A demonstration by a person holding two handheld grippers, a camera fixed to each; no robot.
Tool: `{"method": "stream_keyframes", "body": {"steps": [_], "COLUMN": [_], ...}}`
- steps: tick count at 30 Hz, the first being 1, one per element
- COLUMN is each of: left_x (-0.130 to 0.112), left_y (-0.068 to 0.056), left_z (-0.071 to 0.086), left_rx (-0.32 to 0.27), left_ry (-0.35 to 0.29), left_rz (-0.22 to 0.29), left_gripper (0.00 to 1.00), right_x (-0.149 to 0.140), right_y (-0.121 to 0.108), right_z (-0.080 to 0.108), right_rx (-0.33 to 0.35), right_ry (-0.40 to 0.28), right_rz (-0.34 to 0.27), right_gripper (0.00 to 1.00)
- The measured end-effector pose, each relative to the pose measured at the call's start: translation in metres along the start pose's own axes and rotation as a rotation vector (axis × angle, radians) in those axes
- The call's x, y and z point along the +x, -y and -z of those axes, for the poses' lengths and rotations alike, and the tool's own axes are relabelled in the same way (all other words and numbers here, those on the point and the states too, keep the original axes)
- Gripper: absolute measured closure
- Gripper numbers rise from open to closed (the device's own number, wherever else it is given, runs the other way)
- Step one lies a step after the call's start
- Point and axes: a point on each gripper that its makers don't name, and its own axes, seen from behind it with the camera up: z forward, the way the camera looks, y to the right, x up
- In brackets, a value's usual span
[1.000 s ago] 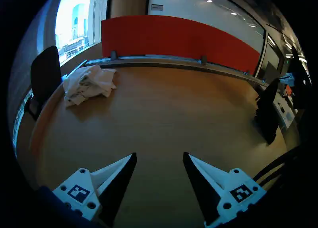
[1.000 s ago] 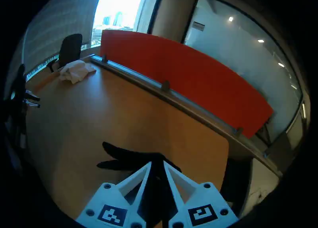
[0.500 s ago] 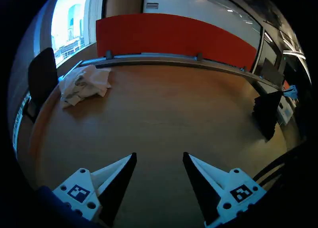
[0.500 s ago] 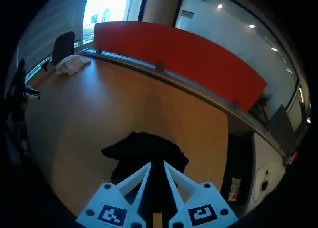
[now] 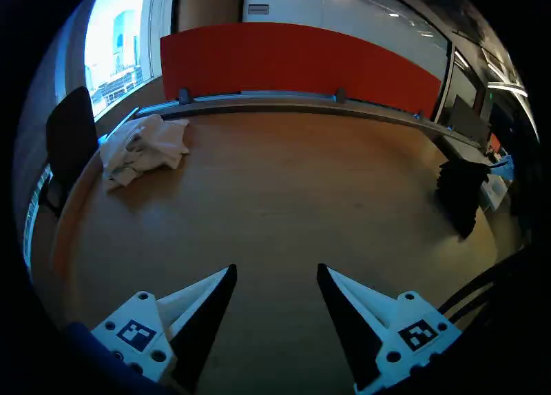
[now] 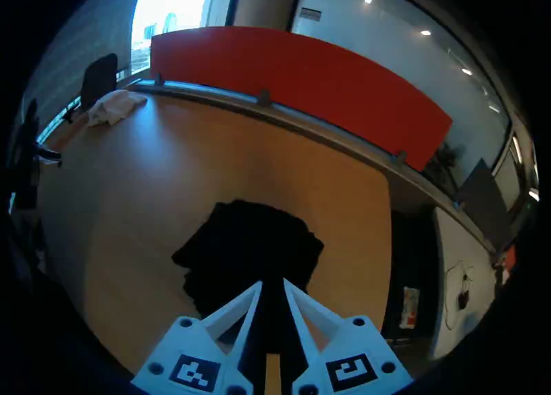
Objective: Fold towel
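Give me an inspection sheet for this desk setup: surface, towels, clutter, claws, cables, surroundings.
Surface: wooden desk, lit from the window side.
Job's things: black towel, bunched and gripped by the right claw; white towel, crumpled at the desk's far corner near the window.
Clutter: nothing seen.
Grippers: left claw open above the desk, holding nothing; right claw shut on the black towel.
Cables: thin dark lines beside the left claw, possibly cables.
Surroundings: red partition along the desk's back edge; black chair at the window end; window.
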Motion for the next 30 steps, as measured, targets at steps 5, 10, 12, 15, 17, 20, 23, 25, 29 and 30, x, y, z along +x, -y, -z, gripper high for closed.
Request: {"method": "stream_keyframes", "body": {"steps": [5,10,12,15,17,20,23,25,29,30], "left_x": [-0.003,-0.006,-0.007,-0.006,-0.006,-0.005,-0.003,-0.002,-0.001,0.000], "left_y": [0.001,0.003,0.003,0.003,0.003,0.002,0.001,0.001,0.000,0.000], "left_z": [0.004,0.008,0.009,0.010,0.011,0.012,0.012,0.012,0.013,0.013], "left_rx": [0.005,0.015,0.018,0.022,0.023,0.026,0.027,0.028,0.028,0.029], "left_ry": [0.002,0.008,0.010,0.011,0.012,0.010,0.007,0.005,0.003,0.002], "left_rz": [-0.001,-0.008,-0.012,-0.019,-0.022,-0.027,-0.029,-0.029,-0.028,-0.028], "left_gripper": [0.14,0.14,0.14,0.14,0.14,0.14,0.14,0.14,0.14,0.14], "right_x": [-0.031,-0.066,-0.079,-0.091,-0.095,-0.098,-0.099,-0.100,-0.100,-0.100], "right_y": [-0.002,-0.001,0.001,0.006,0.009,0.012,0.013,0.014,0.014,0.014], "right_z": [-0.007,-0.018,-0.023,-0.032,-0.036,-0.041,-0.044,-0.046,-0.047,-0.048], "right_rx": [-0.013,-0.021,-0.021,-0.017,-0.014,-0.013,-0.014,-0.014,-0.012,-0.012], "right_ry": [0.040,0.082,0.097,0.105,0.104,0.102,0.102,0.101,0.098,0.097], "right_rz": [-0.043,-0.106,-0.134,-0.172,-0.190,-0.204,-0.206,-0.208,-0.215,-0.218], "right_gripper": [0.94,0.94,0.94,0.94,0.94,0.94,0.94,0.94,0.94,0.94]}}
